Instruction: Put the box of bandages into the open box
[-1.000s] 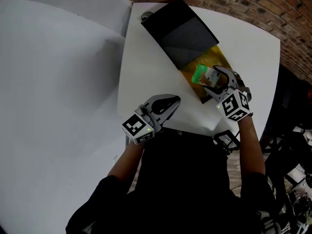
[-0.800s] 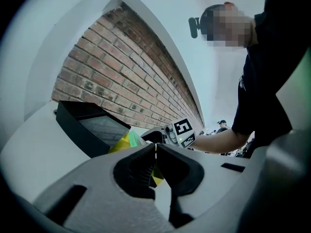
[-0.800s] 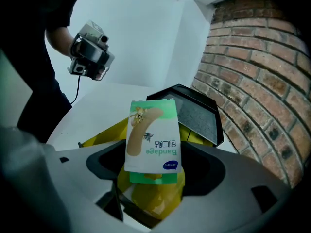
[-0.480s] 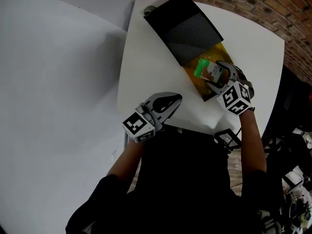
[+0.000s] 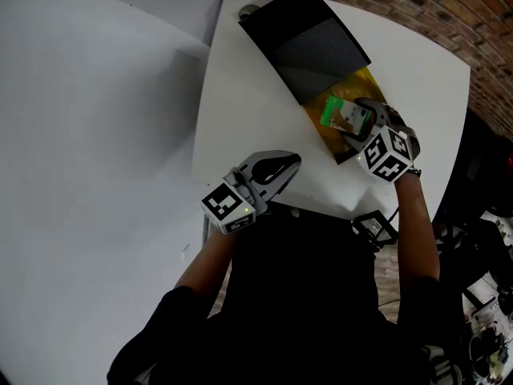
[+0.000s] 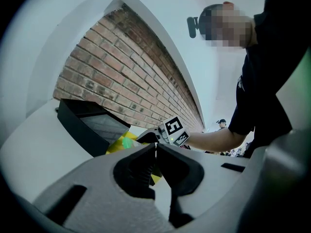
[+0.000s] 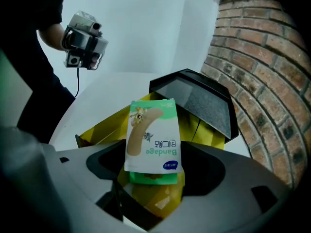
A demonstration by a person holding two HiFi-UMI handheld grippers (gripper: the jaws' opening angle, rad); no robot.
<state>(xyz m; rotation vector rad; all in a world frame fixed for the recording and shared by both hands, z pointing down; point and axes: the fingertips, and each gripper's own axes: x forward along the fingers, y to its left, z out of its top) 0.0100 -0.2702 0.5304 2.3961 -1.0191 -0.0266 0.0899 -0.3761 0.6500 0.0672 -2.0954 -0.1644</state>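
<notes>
Presently: right gripper [image 5: 357,127], centre-right, forearm extended, clamps green-and-white cardboard bandage box [image 7: 153,135], printed "Bandage", over yellow open box [image 5: 365,82]; left gripper [image 5: 287,165], lower centre, jaws together, empty.

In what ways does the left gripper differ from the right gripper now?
The left gripper has its jaws together on nothing; the right gripper holds the box of bandages in its jaws. The left gripper is over the bare white table, the right gripper over the yellow open box. Both carry a cube with square markers.
</notes>
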